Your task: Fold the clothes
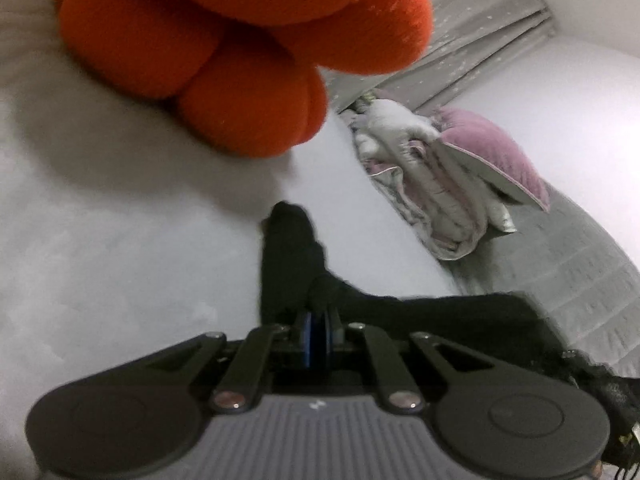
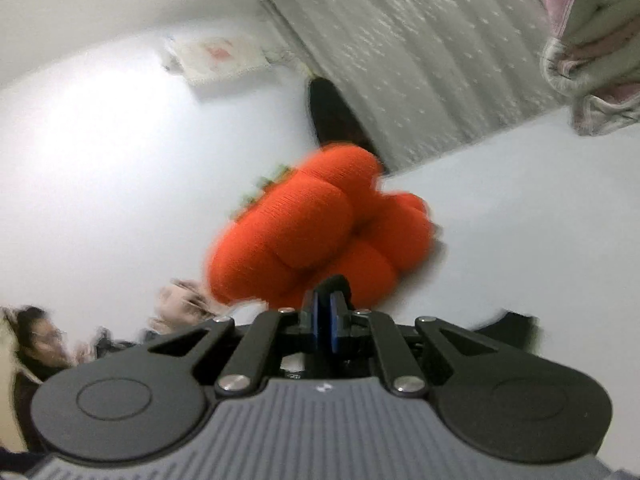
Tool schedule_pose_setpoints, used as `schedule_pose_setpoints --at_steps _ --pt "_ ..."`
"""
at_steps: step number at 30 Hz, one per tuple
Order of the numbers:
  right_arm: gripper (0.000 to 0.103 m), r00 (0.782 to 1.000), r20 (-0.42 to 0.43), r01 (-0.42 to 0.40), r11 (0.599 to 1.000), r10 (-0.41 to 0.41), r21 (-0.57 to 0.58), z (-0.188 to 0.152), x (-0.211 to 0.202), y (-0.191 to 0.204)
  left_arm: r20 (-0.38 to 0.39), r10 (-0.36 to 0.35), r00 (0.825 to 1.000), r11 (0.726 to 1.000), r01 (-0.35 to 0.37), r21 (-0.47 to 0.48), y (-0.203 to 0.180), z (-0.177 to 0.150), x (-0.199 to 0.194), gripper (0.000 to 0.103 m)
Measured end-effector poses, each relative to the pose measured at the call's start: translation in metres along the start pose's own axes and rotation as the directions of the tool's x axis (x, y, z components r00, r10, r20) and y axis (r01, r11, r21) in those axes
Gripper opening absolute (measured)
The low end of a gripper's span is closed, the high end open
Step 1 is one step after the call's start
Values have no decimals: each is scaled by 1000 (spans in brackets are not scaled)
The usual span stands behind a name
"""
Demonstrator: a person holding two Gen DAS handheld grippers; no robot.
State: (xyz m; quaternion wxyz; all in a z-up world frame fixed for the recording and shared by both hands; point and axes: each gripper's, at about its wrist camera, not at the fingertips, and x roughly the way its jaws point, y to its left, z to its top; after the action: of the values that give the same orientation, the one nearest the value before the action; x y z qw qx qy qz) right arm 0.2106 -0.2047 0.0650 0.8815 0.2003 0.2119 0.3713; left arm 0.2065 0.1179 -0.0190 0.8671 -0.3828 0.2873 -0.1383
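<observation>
Pinching the black garment (image 1: pixel 288 264) between clenched jaws, the left gripper (image 1: pixel 318 326) and right gripper (image 2: pixel 324 312) likely stretch one edge taut for folding.

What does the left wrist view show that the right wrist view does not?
Only the left wrist view shows the black garment spread beyond the shut left tongs, which pinch it, and the pink pillow on the grey bedspread.

Only the right wrist view shows a person at the lower left, a small white cloth and the right tongs, shut on a bit of dark fabric.

Both show the orange plush cushion, the grey dotted curtain and the pink-grey folded blanket.
</observation>
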Motion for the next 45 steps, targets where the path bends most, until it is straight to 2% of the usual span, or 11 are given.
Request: schedule_pose_setpoints --at_steps 2,7,13,15,20,26,35,37,39,42,45 --pt "8 990 -77 116 993 -114 18 -9 14 -16 3 14 1000 1000 -15 23 -2 -1 -3 5" --pt "8 952 -128 286 957 -278 51 -22 26 -42 17 73 997 988 -75 137 -17 -3 1 5" --pt "8 958 -49 284 959 -283 19 -17 17 -25 69 34 997 985 -45 167 -24 -2 -4 5" --pt "8 953 -48 299 954 -298 26 -18 15 -29 56 80 995 981 -89 175 -23 -3 0 6" --pt "10 914 -137 389 921 -383 23 -33 37 -42 50 137 989 975 -144 171 -19 -5 6 10" --pt "14 913 -96 400 916 -396 24 -28 33 -33 77 160 984 968 -171 182 -24 -2 5 11" --pt "15 905 -114 411 912 -410 -16 -27 37 -29 89 176 980 947 -193 258 -34 -5 6 11" --pt "15 913 -107 392 919 -394 -36 -27 38 -26 97 173 980 943 -193 272 -36 -4 5 11" --pt "13 910 -113 394 917 -398 -54 -28 41 -25 108 177 978 937 -201 286 -37 -5 5 8" --pt "10 897 -96 424 901 -431 -89 -28 43 -24 158 167 973 940 -206 271 -37 -4 -1 6" --pt "10 908 -5 417 903 -420 -104 -28 35 -17 228 121 966 956 -174 234 -34 0 -11 6"
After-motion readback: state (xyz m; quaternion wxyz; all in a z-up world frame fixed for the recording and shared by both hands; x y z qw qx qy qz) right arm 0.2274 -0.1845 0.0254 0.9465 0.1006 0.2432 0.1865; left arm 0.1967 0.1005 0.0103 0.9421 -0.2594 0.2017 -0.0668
